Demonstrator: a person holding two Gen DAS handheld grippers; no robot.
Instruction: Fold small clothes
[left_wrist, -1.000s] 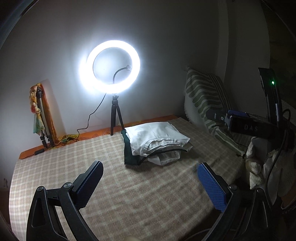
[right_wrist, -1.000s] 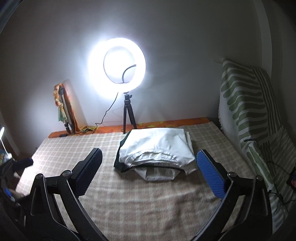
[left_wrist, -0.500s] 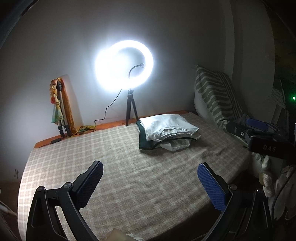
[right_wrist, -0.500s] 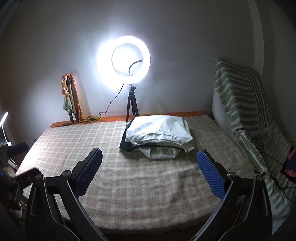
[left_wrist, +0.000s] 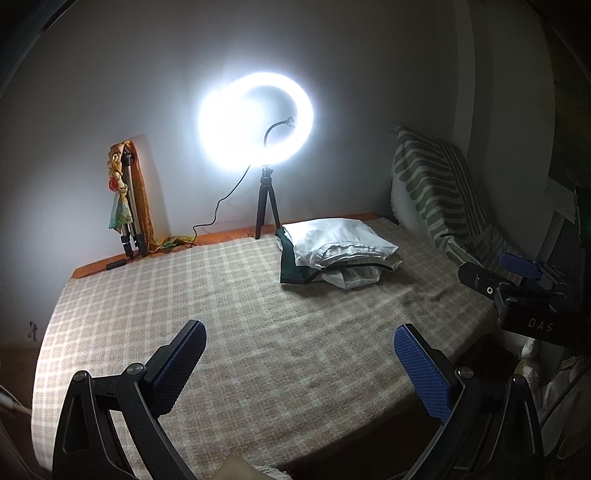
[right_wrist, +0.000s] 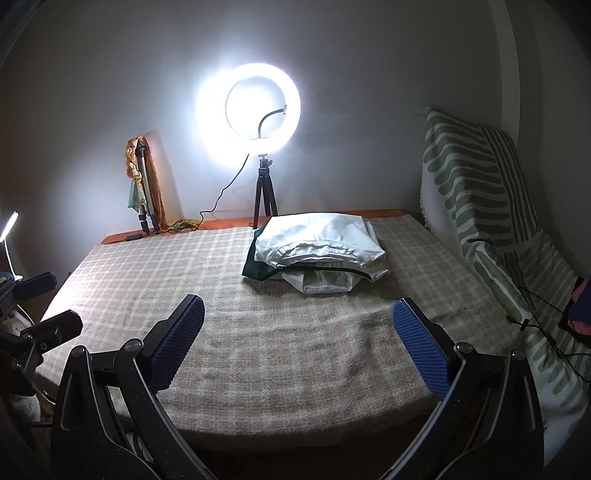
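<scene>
Fingers wide on both grippers; only right view shows desk lamp (right_wrist: 9, 225) beside folded clothes (right_wrist: 319, 251).

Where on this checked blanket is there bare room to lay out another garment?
The near half of the checked blanket, between the open jaws and the stack of folded clothes, is bare, and so is the left side up to the folded tripod. The far right is crowded: the stack lies by the ring light stand and striped cushion.
</scene>
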